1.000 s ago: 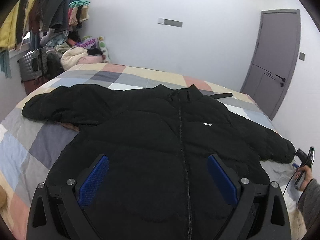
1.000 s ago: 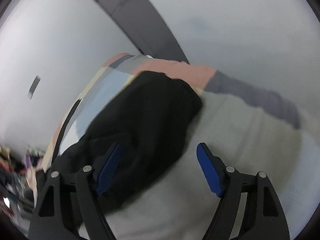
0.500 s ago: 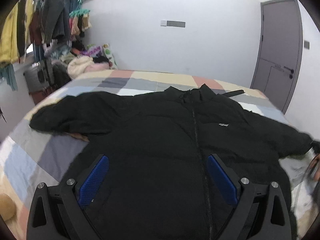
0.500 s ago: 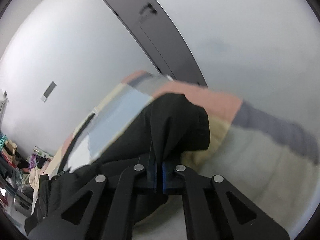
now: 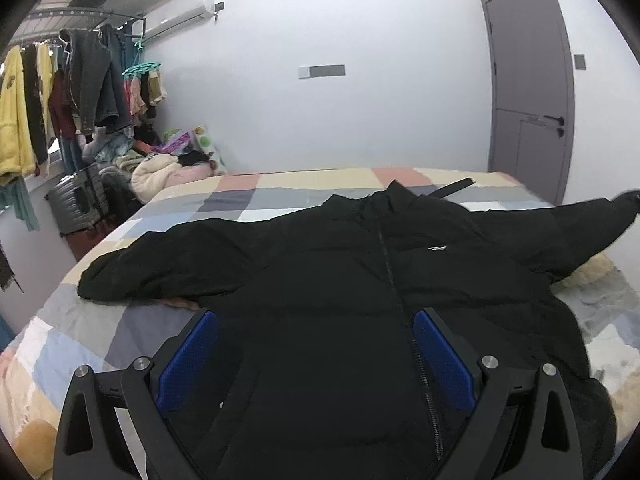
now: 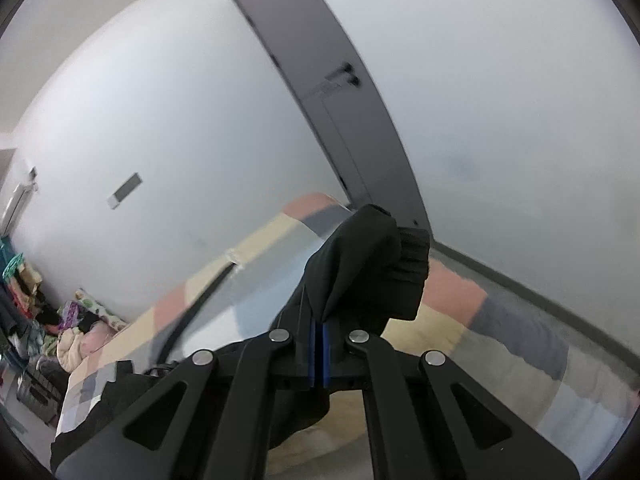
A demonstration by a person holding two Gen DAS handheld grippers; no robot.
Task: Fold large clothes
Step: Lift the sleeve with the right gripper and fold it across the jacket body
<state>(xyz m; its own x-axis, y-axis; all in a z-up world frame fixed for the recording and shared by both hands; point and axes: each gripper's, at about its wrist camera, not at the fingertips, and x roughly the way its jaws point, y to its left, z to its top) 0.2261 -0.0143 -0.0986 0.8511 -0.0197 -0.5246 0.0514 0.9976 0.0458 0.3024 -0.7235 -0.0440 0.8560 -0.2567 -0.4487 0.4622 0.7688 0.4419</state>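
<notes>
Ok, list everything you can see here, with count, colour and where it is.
jacket: one, black, spread zip-up on the bed; one sleeve cuff lifted
bed: one, pastel checked cover, under the jacket
door: one, grey, shut, far wall on the right
rack: one, hung with mixed-colour clothes, left
suitcase: one, grey, below the rack
air conditioner: one, white, high on the wall
left gripper: black, blue pads, open over the jacket hem
right gripper: black, shut on the cuff

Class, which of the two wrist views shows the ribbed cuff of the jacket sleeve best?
The right wrist view: the ribbed cuff sits close above the right gripper, which is shut on the sleeve beside it. In the left wrist view the cuff is only a small dark tip at the picture's right edge.
</notes>
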